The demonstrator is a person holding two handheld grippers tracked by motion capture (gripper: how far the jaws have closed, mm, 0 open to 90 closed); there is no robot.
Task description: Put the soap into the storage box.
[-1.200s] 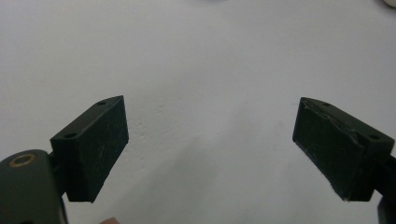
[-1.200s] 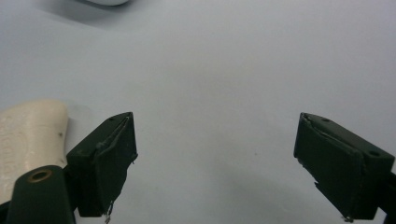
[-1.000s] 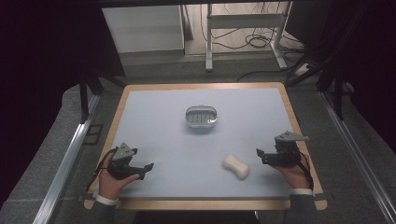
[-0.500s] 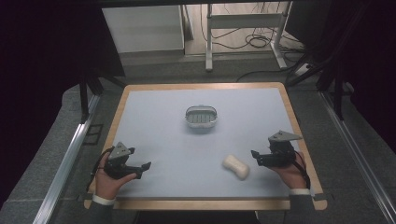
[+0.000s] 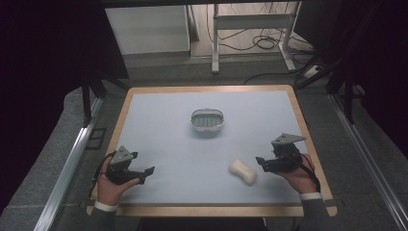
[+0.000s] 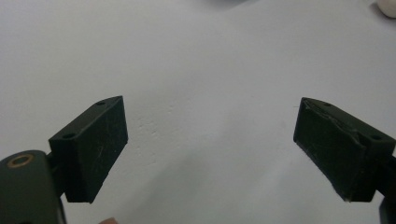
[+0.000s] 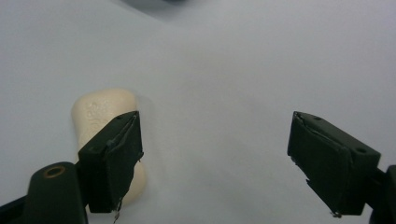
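Table (image 5: 159,115): pale matte top, light wooden rim with rounded corners. Surface reads as smooth and slightly grainy up close in both gripper views.

Dish (image 5: 208,121): small oval tray, metallic-looking rim, ribbed or slotted floor, something pale lying in it; too small to tell more. It sits well ahead of both sets of jaws, nearer mid-table.

Soap bar (image 5: 243,172): cream-white, waisted like a bone or peanut, rounded ends, smooth matte skin. It lies flat on the table, just off the tips of the right gripper (image 5: 261,162). In the right gripper view the soap (image 7: 95,116) lies partly behind the left-hand jaw, outside the gap rather than between the jaws. There are embossed marks on its top face, but the lettering is too faint to read.

Right gripper: black, grey three-cornered plate on top, held in the right hand (image 5: 299,175). Jaws spread wide, nothing between them; pads are flat black blocks, scuffed, with screw holes.

Left gripper (image 5: 148,171): same build, held in the left hand (image 5: 109,185). Jaws spread wide over bare tabletop, gripping nothing.
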